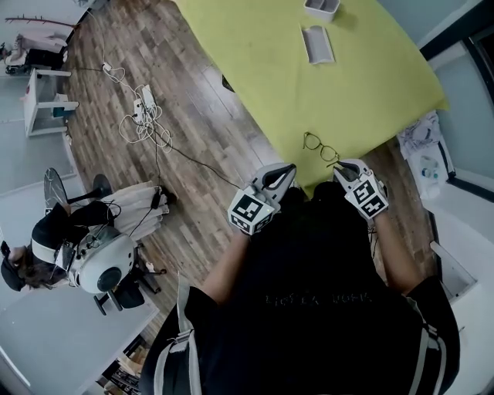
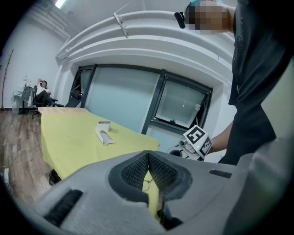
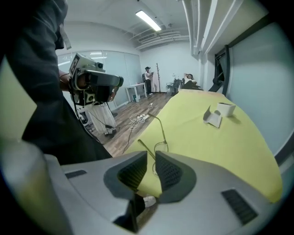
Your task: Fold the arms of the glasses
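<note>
The glasses [image 1: 320,146] were laid on the yellow table [image 1: 255,69] near its closest corner, with both arms spread open. They were set just ahead of the 2 grippers and roughly between them. The left gripper [image 1: 279,174] was held near the table edge, apart from the frame. The right gripper [image 1: 346,171] was held just beside the end of 1 arm; whether that arm was touched could not be told from the head view.

In the left gripper view, the pads [image 2: 135,172] of the left gripper [image 2: 148,156] were pressed together at their tips, and nothing was clamped between them. Part of the glasses [image 2: 146,184] was seen beyond them, through the gap lower down.

In the right gripper view, the pads [image 3: 171,172] of the right gripper [image 3: 151,158] were kept a narrow slit apart, and nothing was gripped. A thin arm of the glasses [image 3: 145,148] was seen running toward that slit, just past the tips.

Black-and-white square markers were carried on the left marker cube [image 1: 251,212] and the right marker cube [image 1: 369,199]; no letters were shown on them. Faint print across the person's black shirt [image 1: 309,301] was too dim to be read.

A white open case [image 1: 317,43] and a small white box [image 1: 321,7] were placed at the far end of the table, well apart from the glasses.
</note>
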The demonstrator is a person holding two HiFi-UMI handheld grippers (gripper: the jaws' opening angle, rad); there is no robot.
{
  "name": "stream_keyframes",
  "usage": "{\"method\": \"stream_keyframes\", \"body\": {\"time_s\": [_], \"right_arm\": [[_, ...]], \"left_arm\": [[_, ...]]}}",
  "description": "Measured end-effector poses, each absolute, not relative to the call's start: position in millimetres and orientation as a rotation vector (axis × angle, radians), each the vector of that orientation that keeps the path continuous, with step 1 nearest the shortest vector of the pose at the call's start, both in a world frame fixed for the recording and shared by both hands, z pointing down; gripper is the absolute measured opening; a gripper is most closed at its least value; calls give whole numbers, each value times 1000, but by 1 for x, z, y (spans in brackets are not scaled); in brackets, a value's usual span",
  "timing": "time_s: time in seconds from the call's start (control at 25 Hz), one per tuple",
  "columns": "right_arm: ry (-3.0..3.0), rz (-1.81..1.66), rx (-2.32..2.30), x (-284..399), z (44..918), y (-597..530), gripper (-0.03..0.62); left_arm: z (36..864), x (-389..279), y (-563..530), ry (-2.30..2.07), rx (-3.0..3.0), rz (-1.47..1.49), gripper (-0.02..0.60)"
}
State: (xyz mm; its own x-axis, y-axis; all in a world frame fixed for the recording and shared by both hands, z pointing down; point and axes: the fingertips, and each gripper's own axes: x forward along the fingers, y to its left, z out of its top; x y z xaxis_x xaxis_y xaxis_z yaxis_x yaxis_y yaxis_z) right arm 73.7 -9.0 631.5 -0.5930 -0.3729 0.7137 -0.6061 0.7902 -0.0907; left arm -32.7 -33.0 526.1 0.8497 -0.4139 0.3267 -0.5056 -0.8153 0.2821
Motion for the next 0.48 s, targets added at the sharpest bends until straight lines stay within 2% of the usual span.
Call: {"method": "stream_keyframes", "body": {"time_s": [0.48], "right_arm": [[-2194,352,666,73,642,-20,40]], "left_arm": [[532,-42,-24,-749,2626,357,18]]}}
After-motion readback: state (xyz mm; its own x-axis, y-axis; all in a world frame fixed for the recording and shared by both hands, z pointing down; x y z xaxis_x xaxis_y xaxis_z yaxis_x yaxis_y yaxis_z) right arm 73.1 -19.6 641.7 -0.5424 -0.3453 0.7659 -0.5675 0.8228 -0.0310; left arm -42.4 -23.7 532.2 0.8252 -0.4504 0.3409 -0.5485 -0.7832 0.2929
